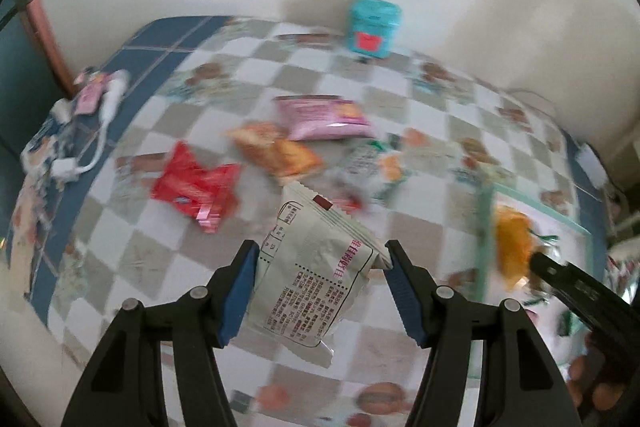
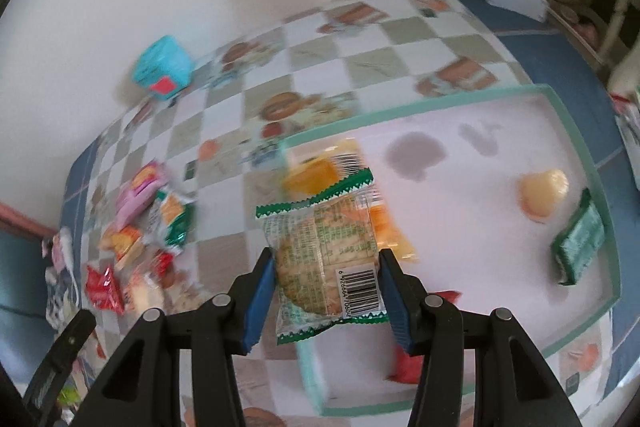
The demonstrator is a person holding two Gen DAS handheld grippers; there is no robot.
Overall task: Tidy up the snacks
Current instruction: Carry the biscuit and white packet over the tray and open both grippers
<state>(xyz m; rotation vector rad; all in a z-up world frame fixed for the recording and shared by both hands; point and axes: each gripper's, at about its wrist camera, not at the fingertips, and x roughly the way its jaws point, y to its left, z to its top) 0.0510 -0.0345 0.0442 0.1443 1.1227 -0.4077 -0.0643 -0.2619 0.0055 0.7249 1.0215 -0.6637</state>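
Pale foil crinkles between the blue pads of the left gripper (image 1: 320, 275): its jaws are clamped on a cream-white snack packet (image 1: 316, 267) printed with small text, and the packet hangs clear of the checked surface (image 1: 168, 251). The right gripper (image 2: 326, 291) likewise has its jaws clamped on a clear cracker packet (image 2: 328, 259) with green zigzag ends and a barcode, held over the near-left corner of a shallow white tray (image 2: 560, 99) with a teal rim.

Inside the tray lie an orange packet (image 2: 316, 175) just beyond the held crackers, a pale round sweet (image 2: 544, 193) and a dark green packet (image 2: 578, 247) toward the right wall, and something red (image 2: 408, 367) at the near edge, partly hidden by the right jaw. Well to the left, the unsorted pile remains on the surface: a red packet (image 1: 196, 187), an orange one (image 1: 276, 151), a pink one (image 1: 324, 117) and a green-and-white one (image 1: 368, 163). A teal box (image 1: 374, 27) stands far back by the wall.

The step in hand looks like carrying: both hands are loaded and the sorting is partway through, with several snacks in the tray and several still out. The right packet seems ready to drop, so the next move calls for easing it down into bare tray floor and parting the jaws. The left packet must travel right across the surface and clear the tray's rim without colliding with the right gripper.
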